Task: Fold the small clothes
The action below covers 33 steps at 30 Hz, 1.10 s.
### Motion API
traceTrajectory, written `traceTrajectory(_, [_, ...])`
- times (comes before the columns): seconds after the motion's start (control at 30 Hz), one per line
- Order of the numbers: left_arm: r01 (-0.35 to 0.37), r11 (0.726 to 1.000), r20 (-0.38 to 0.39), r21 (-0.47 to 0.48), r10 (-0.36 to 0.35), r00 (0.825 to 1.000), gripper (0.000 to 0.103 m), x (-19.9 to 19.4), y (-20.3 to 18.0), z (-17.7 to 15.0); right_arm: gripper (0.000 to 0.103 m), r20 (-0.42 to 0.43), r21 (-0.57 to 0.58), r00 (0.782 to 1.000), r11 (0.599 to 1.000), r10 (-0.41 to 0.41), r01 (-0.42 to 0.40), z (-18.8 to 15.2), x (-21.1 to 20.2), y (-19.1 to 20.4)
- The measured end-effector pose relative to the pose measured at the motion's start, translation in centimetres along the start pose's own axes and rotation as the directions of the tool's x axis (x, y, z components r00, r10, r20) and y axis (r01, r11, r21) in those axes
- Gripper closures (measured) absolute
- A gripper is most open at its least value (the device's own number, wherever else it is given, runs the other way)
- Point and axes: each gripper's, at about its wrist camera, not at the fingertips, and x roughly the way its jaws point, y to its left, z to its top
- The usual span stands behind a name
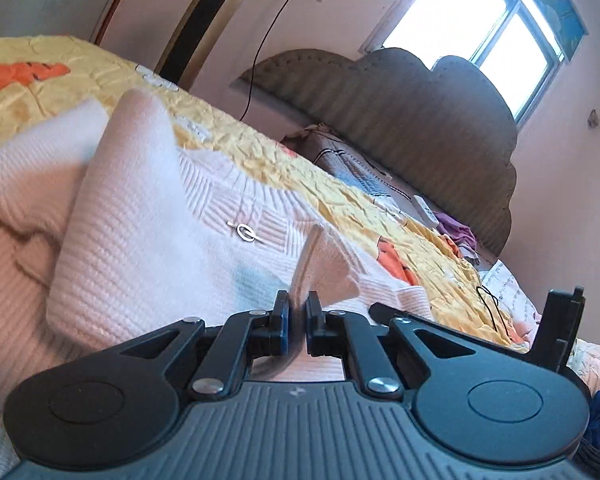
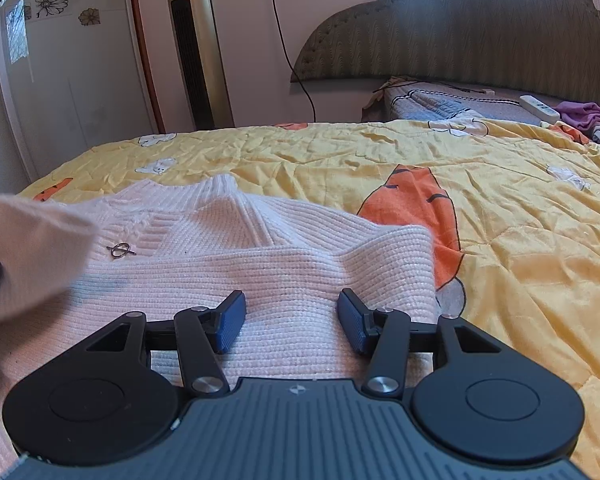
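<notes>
- Left wrist view: The left tool (image 1: 298,306) is pinched tight on a thin edge of the pink sweater (image 1: 148,216). The sweater lies on the yellow blanket (image 1: 340,184) on the bed, with a small metal pin (image 1: 245,233) on its front.
- Right wrist view: The right tool (image 2: 291,322) is partly open and holds nothing. Its blue pads (image 2: 232,322) sit over a folded part of the pink sweater (image 2: 300,264), but whether they touch it is unclear.
</notes>
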Motion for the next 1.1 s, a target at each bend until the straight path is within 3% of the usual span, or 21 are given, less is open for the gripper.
traceTrajectory(0.13, [0.035,0.998,0.013,-0.059,-0.034,0.999,0.095,0.1,2.0,-0.9,0.046,-0.001,0.005,1.0,1.0,0.004,-0.004,0.0,-0.1,-0.1])
traceTrajectory(0.2, [0.031,0.999,0.028,-0.037,-0.03,0.999,0.095,-0.2,1.6,-1.1,0.045,-0.005,-0.003,1.0,1.0,0.001,-0.001,0.0,-0.1,0.1])
traceTrajectory(0.3, [0.028,0.999,0.046,0.018,-0.029,0.999,0.095,-0.7,0.6,-1.5,0.034,-0.061,-0.028,0.998,0.999,-0.026,0.024,1.2,-0.4,1.4])
traceTrajectory(0.37, [0.049,0.998,0.042,0.045,-0.051,0.998,0.095,-1.0,0.1,-1.8,0.023,-0.104,0.137,0.995,0.991,0.001,0.013,2.7,-1.4,1.7])
traceTrajectory(0.4, [0.079,0.995,0.026,0.056,-0.08,0.996,0.095,-1.0,-0.1,-1.7,0.016,-0.109,0.241,0.992,0.97,0.065,-0.037,3.2,-2.0,1.7])
traceTrajectory(0.43, [0.11,0.992,0.012,0.062,-0.111,0.994,0.094,-0.9,-0.1,-1.8,0.013,-0.115,0.34,0.98,0.933,0.164,-0.116,3.6,-2.3,1.7])
traceTrajectory(0.5, [0.125,0.991,-0.015,0.055,-0.124,0.992,0.09,-0.8,0.0,-1.7,0.008,-0.143,0.46,0.933,0.857,0.331,-0.234,3.5,-2.0,2.1])
traceTrajectory(0.57, [0.128,0.991,-0.034,0.041,-0.127,0.991,0.088,-0.6,0.1,-1.7,0.008,-0.222,0.55,0.881,0.8,0.417,-0.24,2.9,-0.6,2.6])
traceTrajectory(0.6, [0.14,0.989,-0.042,0.039,-0.138,0.99,0.086,-0.6,0.1,-1.7,0.009,-0.237,0.587,0.863,0.774,0.445,-0.238,2.5,0.0,2.6])
traceTrajectory(0.63, [0.161,0.986,-0.049,0.044,-0.159,0.986,0.077,-0.6,0.1,-1.8,0.01,-0.223,0.621,0.86,0.747,0.459,-0.238,2.1,0.3,2.6])
traceTrajectory(0.67, [0.195,0.979,-0.055,0.054,-0.192,0.98,0.061,-0.8,0.0,-1.9,0.011,-0.198,0.646,0.861,0.723,0.469,-0.246,2.0,0.4,2.4])
traceTrajectory(0.7, [0.225,0.972,-0.054,0.069,-0.222,0.974,0.052,-1.0,-0.2,-2.0,0.016,-0.177,0.674,0.855,0.693,0.487,-0.255,1.9,0.4,2.2])
traceTrajectory(0.73, [0.238,0.967,-0.046,0.092,-0.234,0.971,0.036,-1.5,-0.4,-2.1,0.024,-0.154,0.711,0.844,0.651,0.513,-0.266,1.8,0.6,2.0])
traceTrajectory(0.77, [0.235,0.965,-0.034,0.118,-0.232,0.972,0.026,-2.0,-0.9,-2.2,0.03,-0.145,0.737,0.831,0.619,0.537,-0.271,1.6,0.8,1.9])
traceTrajectory(0.83, [0.217,0.964,0.001,0.156,-0.22,0.976,0.025,-3.4,-1.5,-2.3,0.047,-0.165,0.754,0.81,0.601,0.563,-0.264,1.5,1.4,2.1])
traceTrajectory(0.93, [0.175,0.976,0.078,0.129,-0.186,0.979,0.025,-6.1,-0.8,-2.2,0.052,-0.228,0.728,0.802,0.643,0.553,-0.237,1.2,1.6,2.9])
traceTrajectory(1.0, [0.13,0.991,0.142,0.024,-0.132,0.981,0.025,-7.6,1.0,-1.6,0.055,-0.227,0.711,0.802,0.656,0.553,-0.252,1.0,1.1,3.3])
traceTrajectory(1.07, [0.111,0.984,0.19,-0.136,-0.084,0.978,0.025,-8.5,3.6,-0.5,0.067,-0.229,0.695,0.806,0.671,0.546,-0.257,0.9,0.8,3.4])
traceTrajectory(1.1, [0.107,0.97,0.203,-0.216,-0.062,0.977,0.025,-8.5,4.8,0.3,0.081,-0.239,0.685,0.812,0.685,0.533,-0.248,0.9,0.9,3.5])
